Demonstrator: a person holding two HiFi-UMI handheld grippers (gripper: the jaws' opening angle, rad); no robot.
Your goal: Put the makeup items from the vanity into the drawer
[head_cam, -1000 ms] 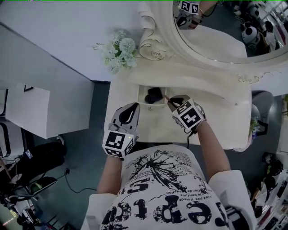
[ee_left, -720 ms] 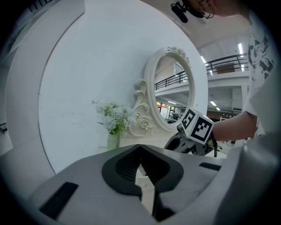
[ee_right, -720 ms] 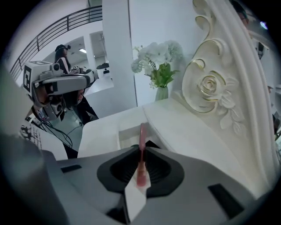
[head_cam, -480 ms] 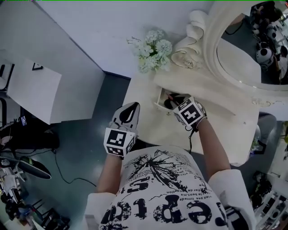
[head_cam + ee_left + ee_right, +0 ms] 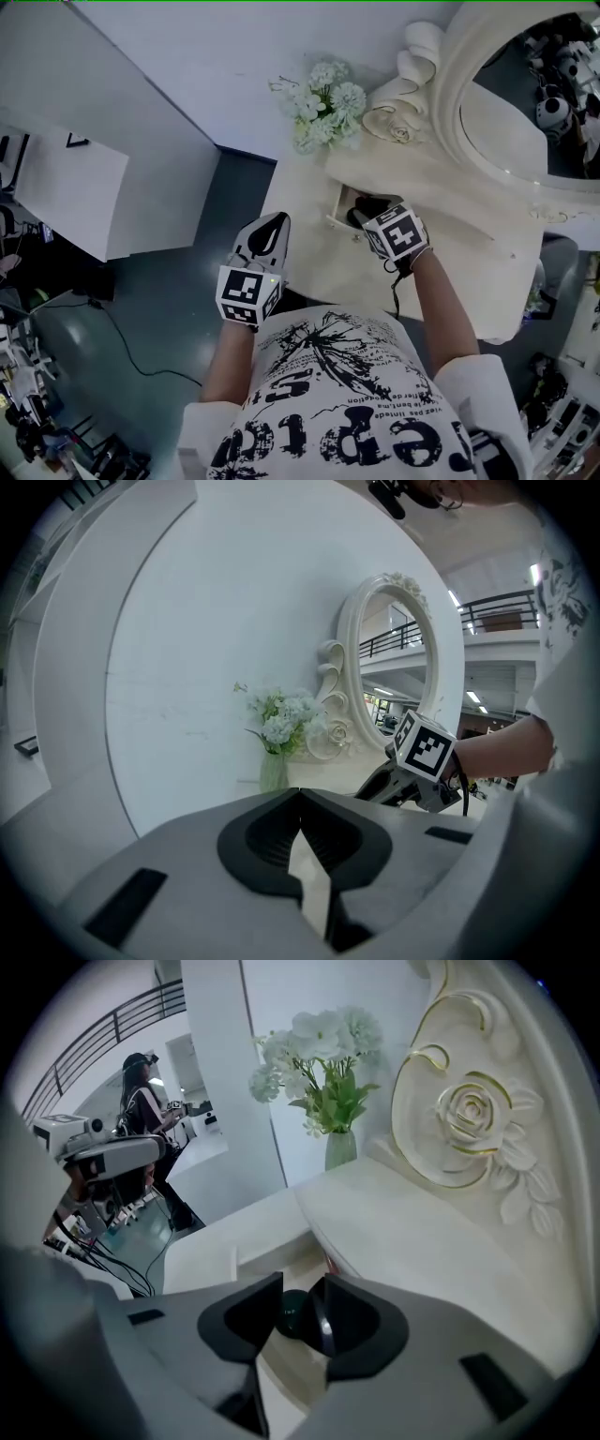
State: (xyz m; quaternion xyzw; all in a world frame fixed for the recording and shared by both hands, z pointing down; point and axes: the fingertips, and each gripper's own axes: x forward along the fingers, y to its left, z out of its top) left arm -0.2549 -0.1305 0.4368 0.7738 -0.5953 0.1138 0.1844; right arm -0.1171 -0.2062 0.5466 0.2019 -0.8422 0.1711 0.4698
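Observation:
The vanity's small drawer (image 5: 339,214) stands pulled out, with dark makeup items (image 5: 371,203) inside. My right gripper (image 5: 368,217) dips its tips into it. Its jaws have just been opening and now stand apart (image 5: 298,1302). A thin dark makeup pencil (image 5: 317,1326) lies along the inner face of the right jaw, with no squeeze on it. Through the gap a dark round item (image 5: 289,1313) shows down in the drawer (image 5: 281,1262). My left gripper (image 5: 277,221) hovers off the vanity's front left corner, shut and empty (image 5: 300,799).
A vase of white flowers (image 5: 323,101) stands at the vanity's back left corner, beside the carved oval mirror (image 5: 441,84). The white vanity top (image 5: 469,253) stretches to the right. A white cabinet (image 5: 66,187) and a cable (image 5: 131,352) are on the grey floor at left.
My right gripper has carried the pencil from above the drawer down into it, and its jaws have parted. The left gripper has shifted toward the vanity's left corner.

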